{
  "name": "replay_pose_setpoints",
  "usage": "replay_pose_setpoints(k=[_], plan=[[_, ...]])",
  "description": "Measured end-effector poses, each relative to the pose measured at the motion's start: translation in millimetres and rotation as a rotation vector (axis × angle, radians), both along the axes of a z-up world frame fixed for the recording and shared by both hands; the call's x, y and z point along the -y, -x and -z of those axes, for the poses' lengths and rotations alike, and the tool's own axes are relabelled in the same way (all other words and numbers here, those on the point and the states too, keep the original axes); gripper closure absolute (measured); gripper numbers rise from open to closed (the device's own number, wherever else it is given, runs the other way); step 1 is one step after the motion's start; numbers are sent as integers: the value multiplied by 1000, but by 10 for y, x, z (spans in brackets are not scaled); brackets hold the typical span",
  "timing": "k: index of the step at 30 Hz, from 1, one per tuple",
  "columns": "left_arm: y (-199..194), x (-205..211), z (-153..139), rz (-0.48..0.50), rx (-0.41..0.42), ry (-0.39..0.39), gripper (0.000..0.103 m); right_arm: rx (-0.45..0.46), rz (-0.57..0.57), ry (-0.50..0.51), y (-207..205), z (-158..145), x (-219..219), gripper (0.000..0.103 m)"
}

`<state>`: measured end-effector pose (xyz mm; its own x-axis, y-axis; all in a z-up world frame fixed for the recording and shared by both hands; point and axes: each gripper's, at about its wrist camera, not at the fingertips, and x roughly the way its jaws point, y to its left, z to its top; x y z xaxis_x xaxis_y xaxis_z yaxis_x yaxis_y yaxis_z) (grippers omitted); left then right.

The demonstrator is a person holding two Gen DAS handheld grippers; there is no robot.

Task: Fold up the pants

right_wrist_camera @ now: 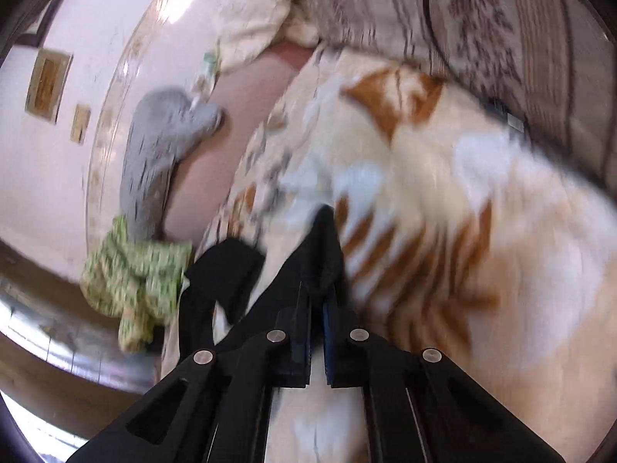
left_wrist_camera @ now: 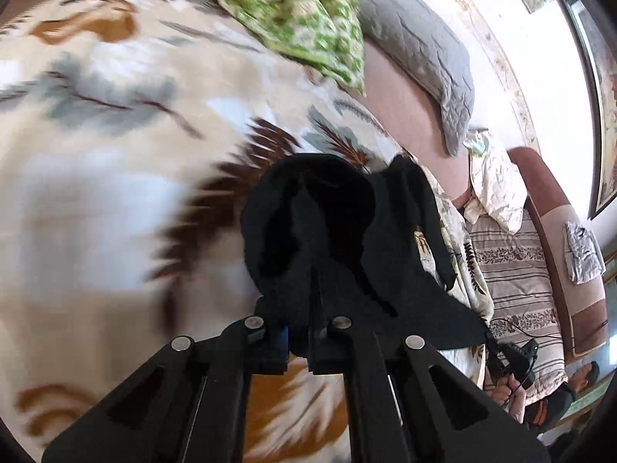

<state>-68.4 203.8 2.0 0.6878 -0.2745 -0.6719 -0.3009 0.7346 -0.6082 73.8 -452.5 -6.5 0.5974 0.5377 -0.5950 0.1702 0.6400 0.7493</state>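
The black pants [left_wrist_camera: 347, 231] hang bunched over the leaf-patterned blanket [left_wrist_camera: 96, 154] on the bed. My left gripper [left_wrist_camera: 314, 289] is shut on a thick fold of them, and the cloth covers its fingertips. In the right wrist view the black pants [right_wrist_camera: 308, 262] run from between the fingers down to the left, where a leg [right_wrist_camera: 219, 281] drapes toward the bed's edge. My right gripper [right_wrist_camera: 318, 293] is shut on a narrow edge of that cloth above the blanket [right_wrist_camera: 482, 212]. The other gripper [left_wrist_camera: 513, 362], held by a hand, shows at the lower right of the left wrist view.
A green-patterned cloth [left_wrist_camera: 304, 15] and a grey quilted pillow [left_wrist_camera: 424, 61] lie at the bed's far side. A striped couch [left_wrist_camera: 513, 277] with a cream pillow [left_wrist_camera: 497, 189] stands beside the bed. A black cable [right_wrist_camera: 435, 31] crosses the couch. Both views are blurred.
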Motion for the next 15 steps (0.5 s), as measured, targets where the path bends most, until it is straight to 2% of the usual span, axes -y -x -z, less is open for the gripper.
replay_pose_setpoints(k=[4,5,8,10,12,13,14,15], plan=[[445,-433,-62,-61,-29,13,100,-104,-157,-21,300,114,-229,100],[497,-475,-57,-65,-34,14,100,-124,-200,4,376,130,-309,100],[572,-501,-23,-60,-56,-27,99,-132,-255,57,467,129,-410,100],[517,-439,26,-54,-80,-71,98,-151,-242,89,455,152,-390,99],[463,-345,20,-59,-108,-174,89,-146,-166,174,439,99,-317,97],[460,-315,-5,-77,-115,-239,80,-119,-122,249,436,-2,-298,96],[472,-315,-33,-94,-118,-284,70,-73,-79,379,423,-153,-313,94],[506,-320,-93,-121,-108,-332,66,-36,-57,441,410,-250,-344,87]])
